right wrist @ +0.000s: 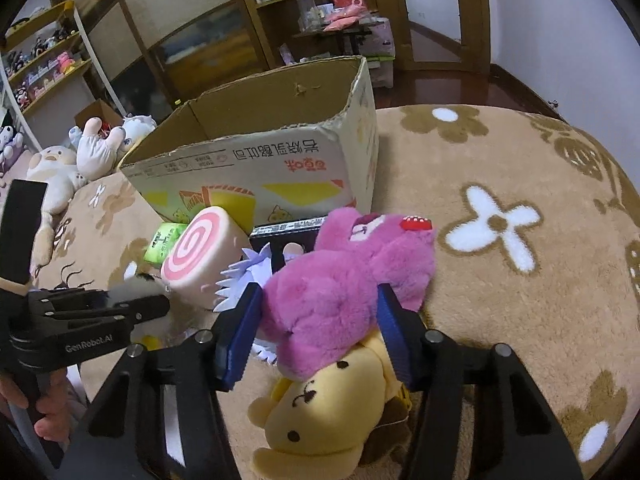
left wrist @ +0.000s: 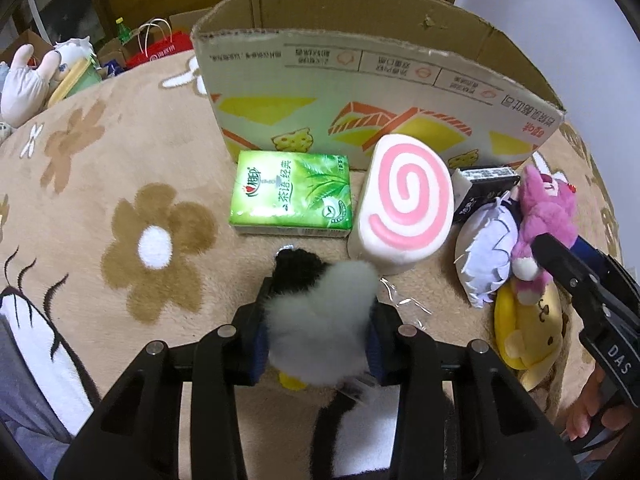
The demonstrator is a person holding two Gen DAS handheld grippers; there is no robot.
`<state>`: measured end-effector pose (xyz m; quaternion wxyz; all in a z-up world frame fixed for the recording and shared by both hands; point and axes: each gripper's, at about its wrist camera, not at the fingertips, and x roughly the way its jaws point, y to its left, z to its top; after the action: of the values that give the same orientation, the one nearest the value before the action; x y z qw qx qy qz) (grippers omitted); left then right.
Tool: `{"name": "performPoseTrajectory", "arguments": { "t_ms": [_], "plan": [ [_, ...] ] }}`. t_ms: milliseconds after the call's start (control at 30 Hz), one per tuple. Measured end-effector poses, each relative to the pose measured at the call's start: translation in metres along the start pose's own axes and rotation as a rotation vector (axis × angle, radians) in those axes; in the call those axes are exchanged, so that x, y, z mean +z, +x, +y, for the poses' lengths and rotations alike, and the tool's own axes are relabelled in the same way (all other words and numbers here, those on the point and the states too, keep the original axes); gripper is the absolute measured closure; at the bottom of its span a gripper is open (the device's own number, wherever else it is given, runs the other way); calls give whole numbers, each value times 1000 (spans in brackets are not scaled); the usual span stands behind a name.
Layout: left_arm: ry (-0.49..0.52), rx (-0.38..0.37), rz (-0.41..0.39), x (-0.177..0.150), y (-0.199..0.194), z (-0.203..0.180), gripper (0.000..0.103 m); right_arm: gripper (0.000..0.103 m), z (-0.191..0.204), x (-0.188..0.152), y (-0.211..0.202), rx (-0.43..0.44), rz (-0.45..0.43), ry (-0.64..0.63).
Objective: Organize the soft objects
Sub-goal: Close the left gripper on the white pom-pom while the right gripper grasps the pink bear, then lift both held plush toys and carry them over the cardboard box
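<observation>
— Two wrist views, one big thing in both: the open-topped corrugated cardboard box [left wrist: 372,92] across the upper middle, printed with yellow cake slices and upside-down red Chinese characters. Its inside shows only bare walls; the floor is hidden.

— And on the beige flower-patterned fleece blanket [left wrist: 120,168] below it?

— Left of centre, a green soft tissue pack [left wrist: 291,194] with Chinese writing and a tea-leaf picture. Beside it, a cream squishy roll cake with a pink swirl [left wrist: 404,204]. A black printed carton [left wrist: 486,188] sits behind it, mostly covered.

— Any readable lettering?

— "GenRobot.AI" on the left gripper [right wrist: 152,304] at lower left of the right view; "DAS" on the right gripper [left wrist: 540,248].

— Jaws?

— Left pads are clamped on a fluffy black-and-white plush toy [left wrist: 320,320], its head cut off. Right blue pads have just been closing and press a pink furry plush bear [right wrist: 340,280], lying atop a yellow plush dog [right wrist: 332,412].
</observation>
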<state>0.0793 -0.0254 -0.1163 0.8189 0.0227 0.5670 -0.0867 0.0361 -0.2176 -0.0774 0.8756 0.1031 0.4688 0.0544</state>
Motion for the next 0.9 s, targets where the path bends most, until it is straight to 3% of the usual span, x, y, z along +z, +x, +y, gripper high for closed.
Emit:
{"name": "performPoseTrajectory", "arguments": {
  "t_ms": [133,233,667,900],
  "plan": [
    [3,18,-43,-6,-12,-4,66,62,4,0,-5,-27,-8,-26],
    [10,25,-78,-12,-26,-9,66,66,2,-1,-7,-26,-11,-21],
    [17,42,-222,-21,-74,-18,66,69,7,-4,-31,-47,-74,-33],
    [29,46,-325,-21,-98,-14,66,69,7,1,-61,-39,-163,-19]
  ]
}}
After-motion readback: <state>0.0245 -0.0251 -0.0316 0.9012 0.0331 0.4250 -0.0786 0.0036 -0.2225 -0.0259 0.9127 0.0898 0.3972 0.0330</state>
